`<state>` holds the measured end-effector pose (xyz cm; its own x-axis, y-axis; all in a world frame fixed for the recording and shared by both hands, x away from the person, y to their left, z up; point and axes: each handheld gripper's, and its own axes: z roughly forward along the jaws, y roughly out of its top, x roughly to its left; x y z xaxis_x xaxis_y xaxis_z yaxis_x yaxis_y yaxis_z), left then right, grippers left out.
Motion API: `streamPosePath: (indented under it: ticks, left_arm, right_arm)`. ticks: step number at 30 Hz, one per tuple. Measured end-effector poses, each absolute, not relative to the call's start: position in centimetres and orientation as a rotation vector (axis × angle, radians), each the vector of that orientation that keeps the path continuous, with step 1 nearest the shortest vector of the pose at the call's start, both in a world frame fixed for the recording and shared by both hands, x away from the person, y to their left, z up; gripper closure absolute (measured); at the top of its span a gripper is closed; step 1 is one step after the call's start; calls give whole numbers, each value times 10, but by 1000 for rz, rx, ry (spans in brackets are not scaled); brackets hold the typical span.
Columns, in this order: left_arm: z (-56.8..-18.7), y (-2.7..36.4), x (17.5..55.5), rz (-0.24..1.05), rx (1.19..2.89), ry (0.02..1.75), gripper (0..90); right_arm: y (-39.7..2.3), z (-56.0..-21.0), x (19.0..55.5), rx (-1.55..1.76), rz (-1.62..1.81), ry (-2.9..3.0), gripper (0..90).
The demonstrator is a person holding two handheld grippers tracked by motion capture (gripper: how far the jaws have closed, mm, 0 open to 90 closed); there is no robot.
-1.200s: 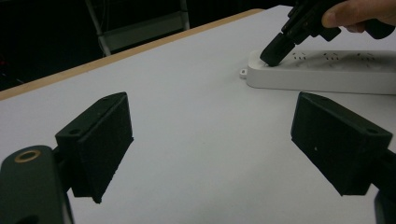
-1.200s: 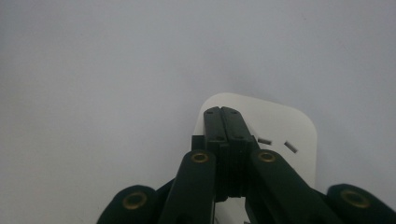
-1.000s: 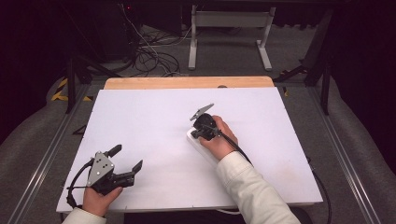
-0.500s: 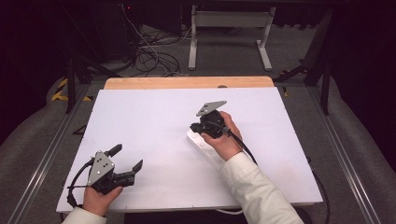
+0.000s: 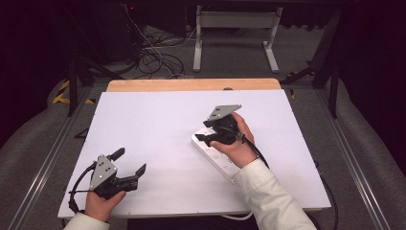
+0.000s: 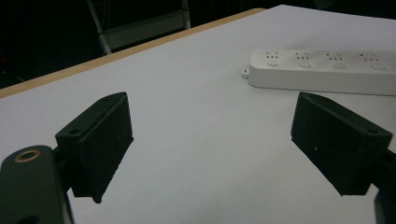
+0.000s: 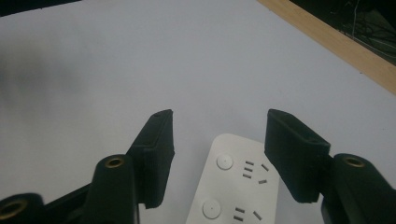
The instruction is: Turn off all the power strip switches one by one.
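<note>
A white power strip (image 5: 216, 156) lies on the white board (image 5: 153, 124), right of centre, with its sockets facing up. My right gripper (image 5: 205, 130) hovers just above the strip's far end, held in a hand. Its jaws have just been opening and now stand apart with nothing between the pads. In the right gripper view the strip's end (image 7: 233, 186) lies below the gap of my right gripper (image 7: 219, 114). My left gripper (image 5: 130, 161) rests open near the board's front left corner. The left gripper (image 6: 210, 100) looks toward the power strip (image 6: 327, 72) farther off.
A wooden edge (image 5: 191, 85) runs along the board's far side. Beyond it are floor cables (image 5: 153, 57) and a metal stand (image 5: 234, 28). The strip's white cord (image 5: 239, 216) hangs off the front edge. Metal rails (image 5: 52, 158) run along both sides of the table.
The right gripper has lifted off the strip's far end, drifted slightly right, and its jaws have opened. The left gripper has stayed where it was.
</note>
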<state>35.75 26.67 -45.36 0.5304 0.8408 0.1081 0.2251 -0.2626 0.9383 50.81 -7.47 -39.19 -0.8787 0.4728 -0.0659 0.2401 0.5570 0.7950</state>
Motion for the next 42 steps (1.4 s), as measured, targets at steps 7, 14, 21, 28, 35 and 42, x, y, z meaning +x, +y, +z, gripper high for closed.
streamPosePath:
  ticks: [7, 14, 21, 28, 35, 42]
  left_arm:
    - [-454, 267, 357, 776, 1771, 895, 134]
    - [-453, 267, 357, 779, 1771, 893, 134]
    - [-453, 266, 357, 773, 1772, 893, 134]
    - [-453, 267, 357, 772, 1770, 894, 134]
    - [-453, 266, 356, 773, 1767, 894, 134]
    - [-452, 267, 356, 783, 1773, 875, 132]
  right_arm:
    - [-92, -385, 494, 599, 1277, 2484, 308]
    - [-114, -379, 479, 612, 1348, 2445, 249]
    - [-138, -382, 465, 646, 1376, 2379, 221]
    - [-170, -390, 450, 671, 1435, 2326, 215]
    - [-201, -407, 440, 723, 1452, 2282, 195]
    - [-229, -429, 434, 811, 1461, 2265, 172]
